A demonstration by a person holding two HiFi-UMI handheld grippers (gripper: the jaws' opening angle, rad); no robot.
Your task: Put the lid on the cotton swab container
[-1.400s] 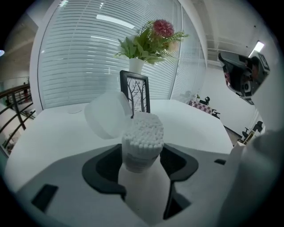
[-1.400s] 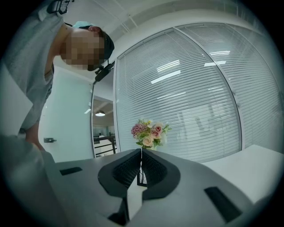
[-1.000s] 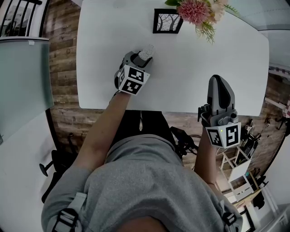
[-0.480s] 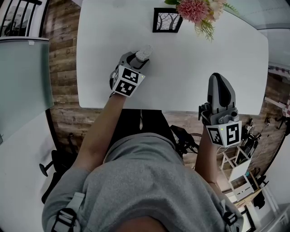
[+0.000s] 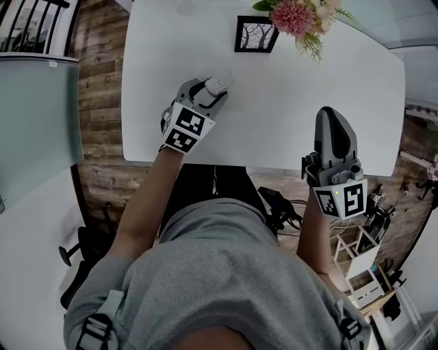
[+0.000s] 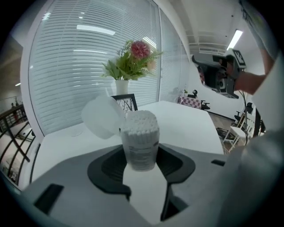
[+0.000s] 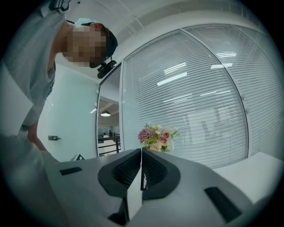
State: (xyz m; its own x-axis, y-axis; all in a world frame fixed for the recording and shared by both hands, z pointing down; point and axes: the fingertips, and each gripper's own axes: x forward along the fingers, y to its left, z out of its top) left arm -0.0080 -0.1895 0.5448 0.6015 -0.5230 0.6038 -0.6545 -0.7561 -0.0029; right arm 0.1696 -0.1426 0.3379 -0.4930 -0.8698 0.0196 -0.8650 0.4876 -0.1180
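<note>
Your left gripper (image 6: 141, 162) clamps the cotton swab container (image 6: 140, 137) upright over the desk (image 5: 287, 102). Its lid (image 6: 101, 117) hangs open at 10 o'clock. Your right gripper (image 5: 334, 130), shut and empty, hovers at 4 o'clock, likely free to close the lid.

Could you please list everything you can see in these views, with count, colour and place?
table: 1, white, centre of head view
cotton swab container: 1, clear, packed with white swabs, left of table centre
lid: 1, translucent white, flipped open beside the container's top
picture frame: 1, black, table's far edge
flowers: 1 bunch, pink and green, in a white vase beside the frame
floor: brown wood, around the table
left gripper: 1, grey, fingers closed on the container
right gripper: 1, grey, fingers shut, empty, table's near right edge
person: 1, grey shirt, bottom of head view
</note>
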